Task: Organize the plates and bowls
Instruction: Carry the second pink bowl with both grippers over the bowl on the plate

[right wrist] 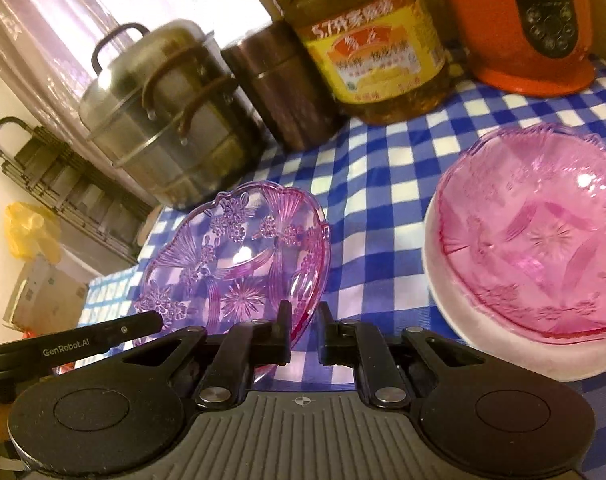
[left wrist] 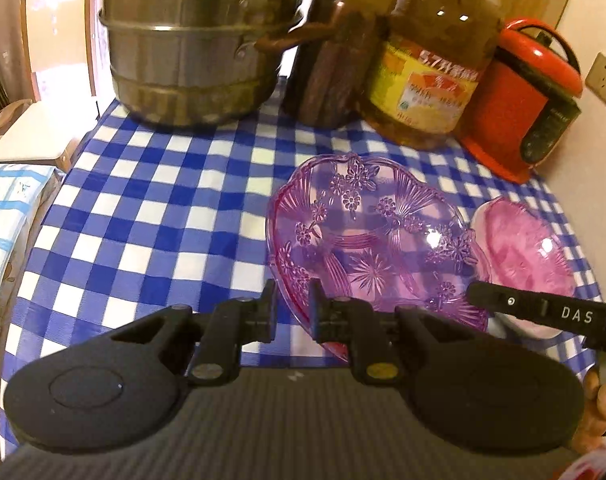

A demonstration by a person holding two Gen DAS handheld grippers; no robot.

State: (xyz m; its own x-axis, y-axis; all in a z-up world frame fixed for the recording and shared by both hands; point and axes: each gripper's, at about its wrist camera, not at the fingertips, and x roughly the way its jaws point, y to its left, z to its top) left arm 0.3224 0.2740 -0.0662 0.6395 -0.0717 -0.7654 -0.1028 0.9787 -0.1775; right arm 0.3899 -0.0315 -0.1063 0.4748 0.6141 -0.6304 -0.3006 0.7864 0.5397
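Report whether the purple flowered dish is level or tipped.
Tipped: the purple flowered dish slants above the checked cloth, both claws gripping its rim.

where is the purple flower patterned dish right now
The purple dish sits tilted over the checked tablecloth, held at its near rim by both grippers, left and right. The pink bowl lies to its right.

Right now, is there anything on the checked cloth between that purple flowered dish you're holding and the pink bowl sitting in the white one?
Nothing visible. Between the purple dish and the pink bowl lies only bare checked tablecloth. The pot, oil bottle and red cooker stand farther back.
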